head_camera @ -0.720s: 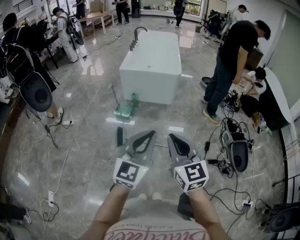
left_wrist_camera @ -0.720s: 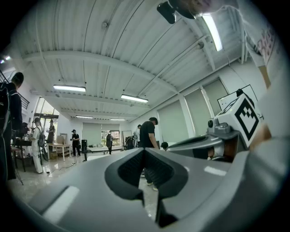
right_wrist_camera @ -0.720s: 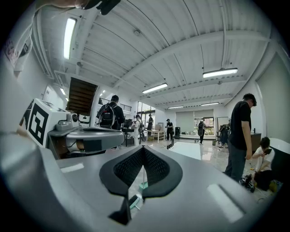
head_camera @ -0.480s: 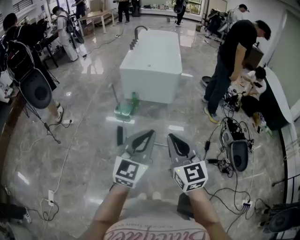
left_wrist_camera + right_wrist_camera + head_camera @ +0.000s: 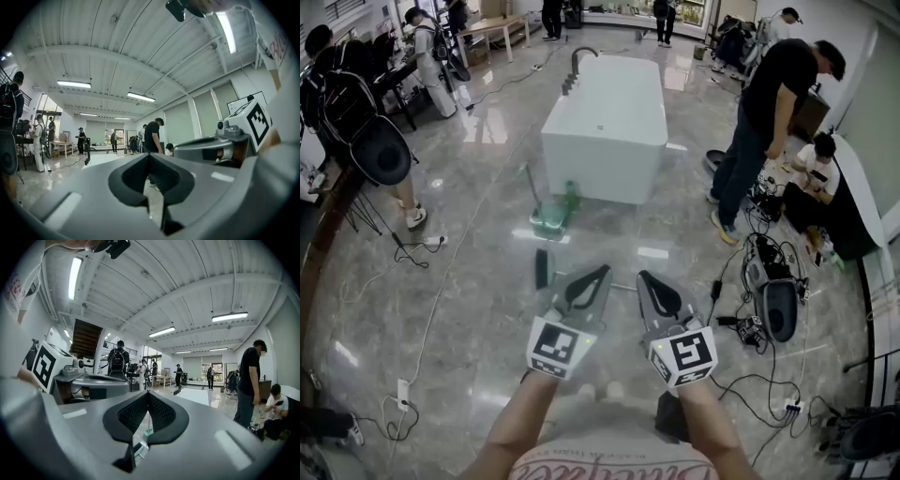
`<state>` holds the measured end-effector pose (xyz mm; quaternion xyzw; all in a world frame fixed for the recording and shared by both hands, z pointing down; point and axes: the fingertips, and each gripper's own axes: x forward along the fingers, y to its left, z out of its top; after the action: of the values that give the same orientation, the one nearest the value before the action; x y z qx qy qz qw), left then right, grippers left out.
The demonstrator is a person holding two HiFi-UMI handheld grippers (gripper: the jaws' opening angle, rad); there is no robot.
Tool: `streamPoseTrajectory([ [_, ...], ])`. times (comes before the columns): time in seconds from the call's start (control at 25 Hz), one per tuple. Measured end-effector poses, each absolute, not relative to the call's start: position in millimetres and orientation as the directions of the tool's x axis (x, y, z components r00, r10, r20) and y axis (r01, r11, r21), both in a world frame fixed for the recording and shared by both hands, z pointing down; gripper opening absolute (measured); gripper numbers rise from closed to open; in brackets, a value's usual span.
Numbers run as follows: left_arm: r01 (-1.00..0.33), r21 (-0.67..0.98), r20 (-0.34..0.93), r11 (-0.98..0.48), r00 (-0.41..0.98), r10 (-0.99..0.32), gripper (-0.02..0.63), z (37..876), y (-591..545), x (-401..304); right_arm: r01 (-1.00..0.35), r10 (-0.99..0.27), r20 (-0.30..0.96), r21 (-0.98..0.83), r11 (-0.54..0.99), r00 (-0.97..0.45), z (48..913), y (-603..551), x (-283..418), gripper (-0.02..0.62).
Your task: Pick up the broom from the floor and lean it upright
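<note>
The broom lies flat on the marble floor, its dark head (image 5: 540,269) just left of my left gripper and its thin handle (image 5: 622,288) running right, passing under both grippers. My left gripper (image 5: 602,270) and right gripper (image 5: 642,277) are held side by side above it, pointing level and away from me. Both are shut with nothing between the jaws. In the left gripper view the jaws (image 5: 149,154) meet at the tip. The right gripper view shows the same closed tip (image 5: 148,392).
A green dustpan (image 5: 549,221) with an upright handle stands in front of a white bathtub (image 5: 605,127). A person in black (image 5: 764,131) bends over at the right beside cables and gear (image 5: 773,300). Other people and a round dark reflector (image 5: 380,150) are at the left.
Both grippers stay where they were, still shut. Only the head view shifts slightly, and the people at the left have moved a little.
</note>
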<state>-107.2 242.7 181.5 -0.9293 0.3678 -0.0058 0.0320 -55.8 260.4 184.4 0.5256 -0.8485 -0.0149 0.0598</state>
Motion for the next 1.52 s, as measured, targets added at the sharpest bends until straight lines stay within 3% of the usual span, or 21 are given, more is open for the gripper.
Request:
streamPoseTrajectory([
  [0.52, -0.641, -0.052, 0.035, -0.766, 0.765, -0.643, 0.000, 212.0, 216.6, -105.0, -0.925, -0.923, 0.127, 0.069, 0.374, -0.364, 219.3, 237.7, -36.3, 0.002],
  [1.24, -0.676, -0.068, 0.044, -0.734, 0.733, -0.679, 0.000, 233.0, 58.9, 5.9, -0.901, -0.895, 0.161, 0.062, 0.430, -0.416, 242.3, 79.0, 66.5, 0.002],
  [1.52, -0.598, -0.071, 0.080, -0.799, 0.795, -0.602, 0.000, 256.9, 40.7, 18.3, -0.905, -0.890, 0.203, 0.032, 0.424, -0.409, 266.5, 57.6, 63.8, 0.003],
])
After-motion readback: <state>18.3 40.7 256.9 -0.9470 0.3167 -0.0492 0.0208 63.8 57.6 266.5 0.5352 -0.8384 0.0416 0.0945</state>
